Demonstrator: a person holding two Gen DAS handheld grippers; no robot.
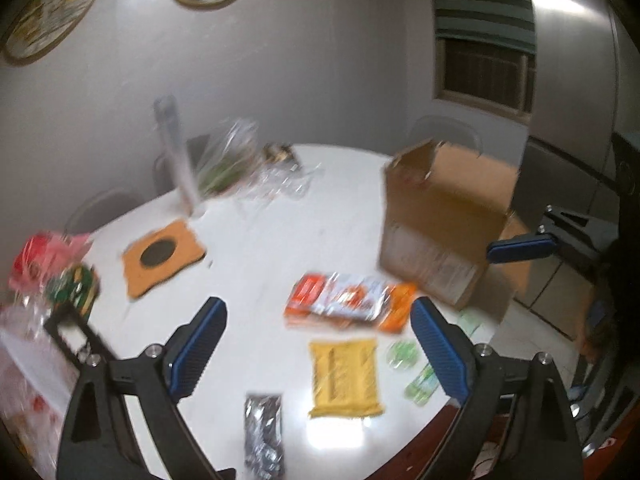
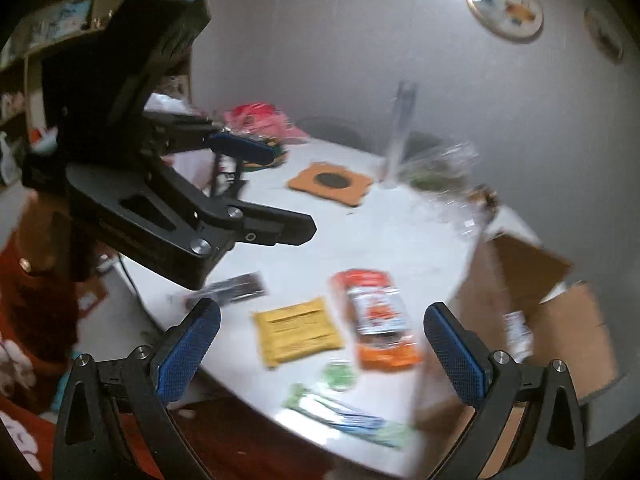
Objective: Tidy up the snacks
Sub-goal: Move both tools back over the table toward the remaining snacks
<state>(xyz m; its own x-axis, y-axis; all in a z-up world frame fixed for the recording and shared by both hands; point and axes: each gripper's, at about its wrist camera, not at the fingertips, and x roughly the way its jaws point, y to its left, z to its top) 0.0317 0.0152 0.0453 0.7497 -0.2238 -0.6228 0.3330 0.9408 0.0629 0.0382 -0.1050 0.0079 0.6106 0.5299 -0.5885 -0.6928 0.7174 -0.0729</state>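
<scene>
Several snacks lie on a white round table (image 1: 280,236): an orange pack (image 1: 348,304) (image 2: 376,316), a yellow packet (image 1: 344,376) (image 2: 298,330), a dark foil packet (image 1: 264,432) (image 2: 236,286), a round green sweet (image 1: 402,354) (image 2: 339,374) and a green-and-white packet (image 1: 420,384) (image 2: 344,416). An open cardboard box (image 1: 440,216) (image 2: 540,320) stands at the table's right. My left gripper (image 1: 318,304) (image 2: 288,192) hovers open above the snacks, holding nothing. My right gripper (image 2: 322,312) is open and empty too; one of its pads (image 1: 520,249) shows beside the box.
An orange mat with a dark disc (image 1: 160,256) (image 2: 330,182), a tall clear bottle (image 1: 176,160) and a crinkly plastic bag (image 1: 228,164) sit at the table's back. A red-pink bag (image 1: 44,256) and green tin (image 1: 76,288) are at the left. A steel fridge (image 1: 568,80) stands right.
</scene>
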